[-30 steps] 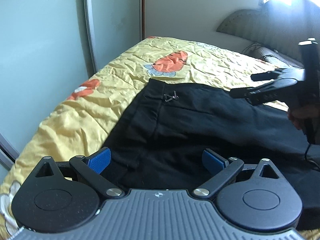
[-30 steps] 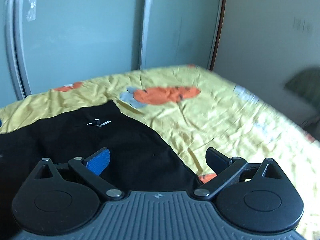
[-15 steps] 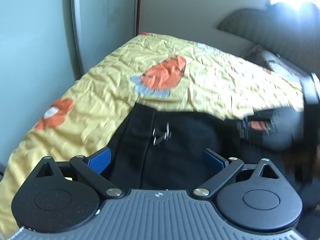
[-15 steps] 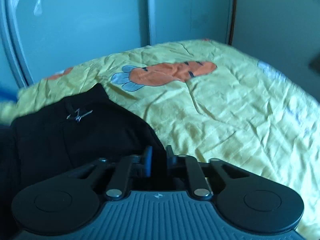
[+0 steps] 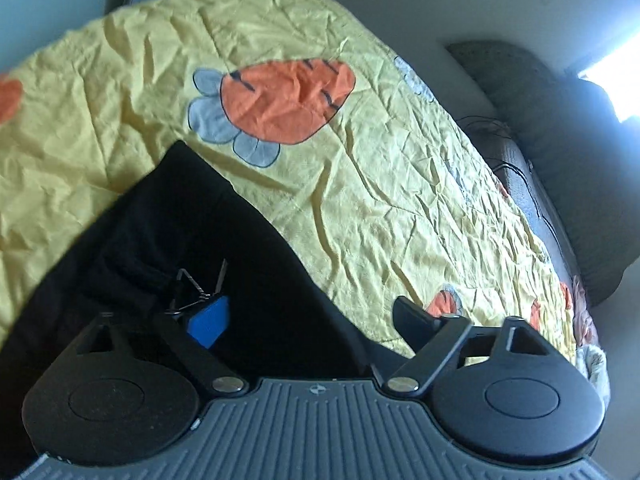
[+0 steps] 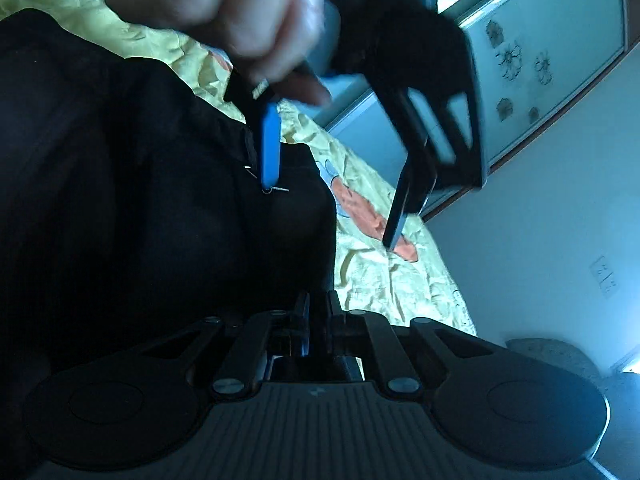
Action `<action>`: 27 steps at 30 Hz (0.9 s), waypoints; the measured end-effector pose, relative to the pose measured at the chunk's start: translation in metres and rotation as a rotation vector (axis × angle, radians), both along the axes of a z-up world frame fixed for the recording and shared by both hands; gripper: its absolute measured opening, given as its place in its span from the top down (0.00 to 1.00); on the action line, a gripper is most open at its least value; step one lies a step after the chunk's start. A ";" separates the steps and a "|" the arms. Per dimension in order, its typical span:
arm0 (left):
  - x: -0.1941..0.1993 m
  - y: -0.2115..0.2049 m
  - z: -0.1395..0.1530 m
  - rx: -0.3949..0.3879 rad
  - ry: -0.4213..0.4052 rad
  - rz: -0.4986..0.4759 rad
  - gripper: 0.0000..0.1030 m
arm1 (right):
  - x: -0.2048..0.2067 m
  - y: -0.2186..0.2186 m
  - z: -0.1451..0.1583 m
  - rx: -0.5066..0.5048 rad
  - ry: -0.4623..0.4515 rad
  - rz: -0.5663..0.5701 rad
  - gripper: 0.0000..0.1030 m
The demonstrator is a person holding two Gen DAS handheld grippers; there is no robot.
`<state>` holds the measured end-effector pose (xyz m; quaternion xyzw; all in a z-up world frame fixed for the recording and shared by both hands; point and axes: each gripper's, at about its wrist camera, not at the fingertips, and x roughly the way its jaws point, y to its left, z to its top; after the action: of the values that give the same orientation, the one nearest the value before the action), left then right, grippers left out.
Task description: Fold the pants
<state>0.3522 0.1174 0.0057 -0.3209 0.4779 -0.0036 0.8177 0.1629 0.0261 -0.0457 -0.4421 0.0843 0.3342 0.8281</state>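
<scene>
Black pants (image 5: 224, 280) lay on the yellow carrot-print bedspread (image 5: 380, 200), waistband end w/ a small metal clasp (image 5: 196, 284) facing up. Left gripper (image 5: 308, 316) hung over that corner, jaws apart and just closing in, blue pad (image 5: 210, 326) right by the clasp, other finger over the sheet; nothing pinched. Right gripper (image 6: 318, 312) had its jaws together, clamped on the pants' edge. A hand (image 6: 240, 4) held the left tool.
</scene>
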 end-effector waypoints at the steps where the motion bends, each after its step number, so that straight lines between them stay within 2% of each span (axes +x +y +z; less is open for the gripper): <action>1: 0.002 0.001 -0.003 -0.024 0.010 0.007 0.31 | 0.000 -0.001 0.001 0.012 0.000 -0.005 0.93; 2: 0.004 0.001 -0.005 -0.045 0.019 0.016 0.43 | 0.000 -0.001 0.002 0.025 -0.003 -0.012 0.93; 3: 0.006 0.001 -0.008 -0.059 0.028 0.027 0.48 | 0.001 -0.001 0.004 0.038 0.000 -0.019 0.93; 4: 0.006 0.000 -0.009 -0.063 0.032 0.034 0.64 | 0.002 -0.002 0.005 0.047 0.004 -0.023 0.93; 6: 0.006 -0.001 -0.012 -0.085 0.030 0.030 0.87 | 0.003 -0.002 0.009 0.069 0.012 -0.031 0.93; 7: 0.004 -0.002 -0.013 -0.091 0.024 0.036 0.93 | 0.004 -0.002 0.010 0.077 0.012 -0.039 0.93; 12: -0.017 -0.003 -0.016 -0.102 -0.026 0.063 0.94 | 0.018 0.010 0.011 0.081 0.062 -0.088 0.84; 14: -0.025 -0.003 -0.017 -0.118 -0.040 0.069 0.94 | 0.027 0.012 0.012 0.088 0.093 -0.109 0.84; 18: -0.041 -0.002 -0.014 -0.128 -0.087 0.076 0.94 | 0.037 0.016 0.013 0.095 0.083 -0.104 0.83; 19: -0.043 -0.001 -0.013 -0.136 -0.102 0.076 0.87 | 0.034 0.017 0.014 0.090 0.075 -0.096 0.86; 20: -0.044 0.000 -0.012 -0.142 -0.115 0.076 0.75 | 0.030 0.017 0.014 0.081 0.061 -0.084 0.89; 23: -0.043 0.005 -0.010 -0.134 -0.125 0.102 0.60 | 0.014 0.020 0.012 0.032 0.000 -0.049 0.91; 26: -0.041 0.006 -0.011 -0.094 -0.132 0.111 0.61 | 0.007 0.019 0.016 0.028 -0.013 -0.040 0.91; 27: -0.041 0.007 -0.011 -0.079 -0.133 0.114 0.65 | 0.006 0.016 0.017 0.034 -0.011 -0.043 0.91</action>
<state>0.3108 0.1239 -0.0057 -0.3788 0.4030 0.0028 0.8331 0.1691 0.0418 -0.0291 -0.4277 0.0836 0.3156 0.8429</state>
